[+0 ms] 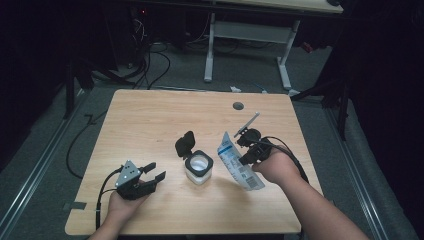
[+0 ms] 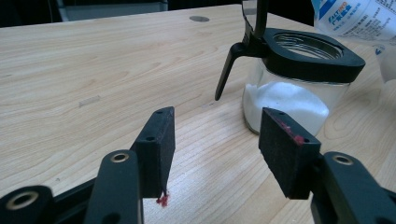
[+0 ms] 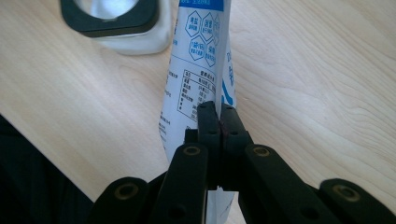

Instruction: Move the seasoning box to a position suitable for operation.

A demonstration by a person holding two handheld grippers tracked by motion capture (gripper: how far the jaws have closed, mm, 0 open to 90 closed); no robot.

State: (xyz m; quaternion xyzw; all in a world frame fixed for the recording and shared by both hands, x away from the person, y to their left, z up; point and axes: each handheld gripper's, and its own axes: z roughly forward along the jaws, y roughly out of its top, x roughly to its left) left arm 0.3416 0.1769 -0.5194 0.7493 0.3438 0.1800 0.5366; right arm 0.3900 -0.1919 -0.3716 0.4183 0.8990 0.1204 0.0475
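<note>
A glass jar (image 1: 199,168) with a black rim and a flipped-up black lid (image 1: 184,144) stands mid-table, partly filled with white powder (image 2: 286,101). My right gripper (image 1: 248,156) is shut on a white-and-blue printed bag (image 1: 239,162), held tilted just right of the jar; its jaws pinch the bag's edge (image 3: 218,122). My left gripper (image 1: 153,171) rests low at the front left, open, nothing between its pads (image 2: 290,149), pointing toward the jar (image 2: 299,79).
The wooden table (image 1: 150,115) has a small round grey grommet (image 1: 238,105) near its far edge. A grey strip of tape (image 1: 74,205) lies at the front-left corner. Beyond the table stand a white desk frame (image 1: 250,35) and cables on the floor.
</note>
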